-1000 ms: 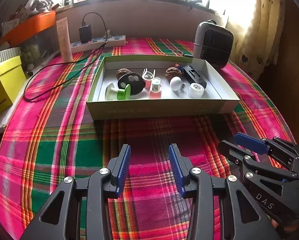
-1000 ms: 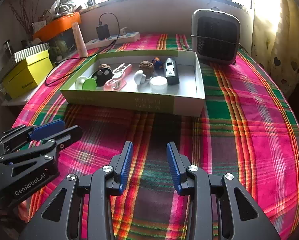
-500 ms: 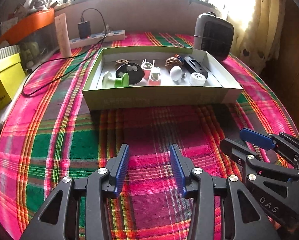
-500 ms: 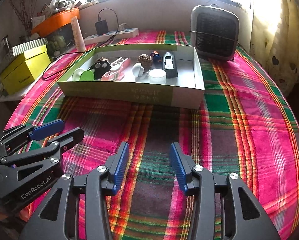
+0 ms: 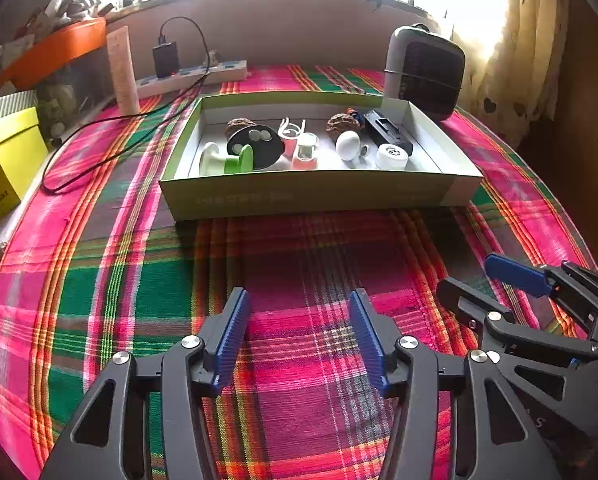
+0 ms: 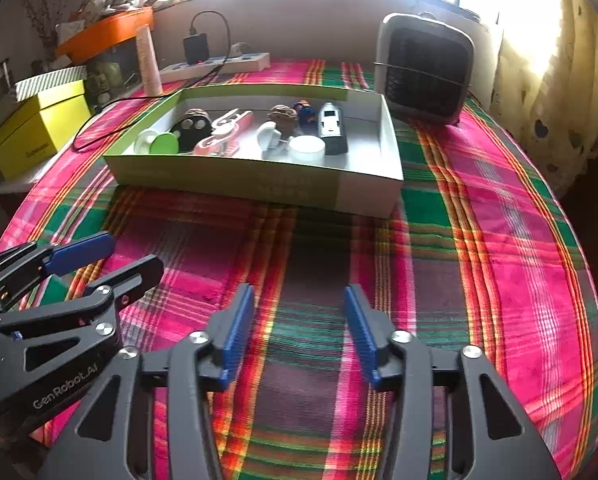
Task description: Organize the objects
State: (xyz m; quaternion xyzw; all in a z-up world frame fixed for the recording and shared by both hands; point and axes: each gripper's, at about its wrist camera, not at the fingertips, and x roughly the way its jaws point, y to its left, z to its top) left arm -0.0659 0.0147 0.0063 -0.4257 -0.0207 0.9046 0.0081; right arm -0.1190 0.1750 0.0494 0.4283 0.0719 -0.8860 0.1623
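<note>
A shallow green-and-white cardboard box point(image 5: 319, 194) point(image 6: 259, 180) sits on the plaid tablecloth and holds several small items: a green spool point(image 5: 239, 160), a black disc point(image 5: 255, 144), a pink clip point(image 6: 225, 136), two walnuts point(image 5: 341, 123), a white knob point(image 5: 347, 144), a white cap point(image 6: 307, 148), a black-and-white toy car point(image 6: 331, 128). My left gripper point(image 5: 299, 324) is open and empty, well short of the box. My right gripper point(image 6: 299, 320) is open and empty, beside the left one; it also shows in the left wrist view point(image 5: 495, 284).
A grey heater point(image 6: 423, 68) stands behind the box at the right. A power strip point(image 5: 191, 78) with charger and black cable point(image 5: 99, 128) lies at the back left. A yellow box point(image 6: 35, 136) and an orange bin point(image 6: 107, 28) stand off the left edge. Curtain at right.
Both grippers have pulled back slightly and tilted, so the box sits a little higher and farther in both views. Both stay open. Nothing in the box moved.
</note>
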